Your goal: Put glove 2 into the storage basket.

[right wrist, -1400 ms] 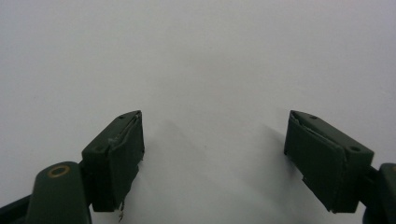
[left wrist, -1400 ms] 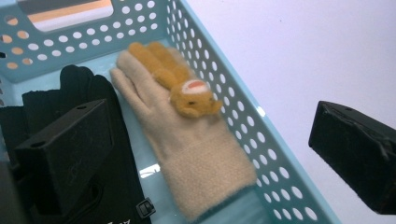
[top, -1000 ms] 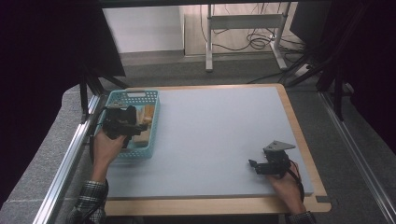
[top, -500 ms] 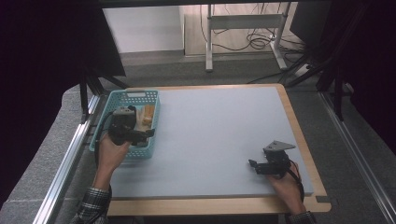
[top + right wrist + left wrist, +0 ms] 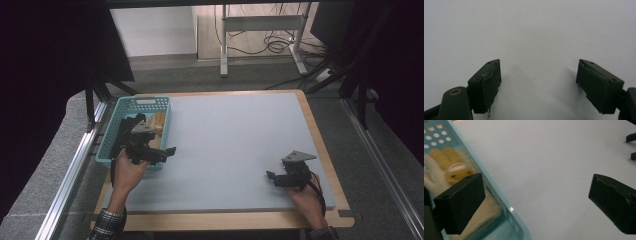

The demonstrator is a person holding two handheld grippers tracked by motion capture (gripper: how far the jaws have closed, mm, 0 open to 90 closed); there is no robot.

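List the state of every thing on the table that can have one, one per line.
left claw: open, empty, straddling the basket's rim
right claw: open, empty, low over the mat
basket: upright, holding toys
yellow plush toy: lying in the basket
grey mat: flat

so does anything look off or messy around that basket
Nothing stands out. The blue basket sits squarely at the mat's left edge with the yellow plush toy inside, nothing spilled. The left gripper hangs open over its rim; the right gripper rests open.
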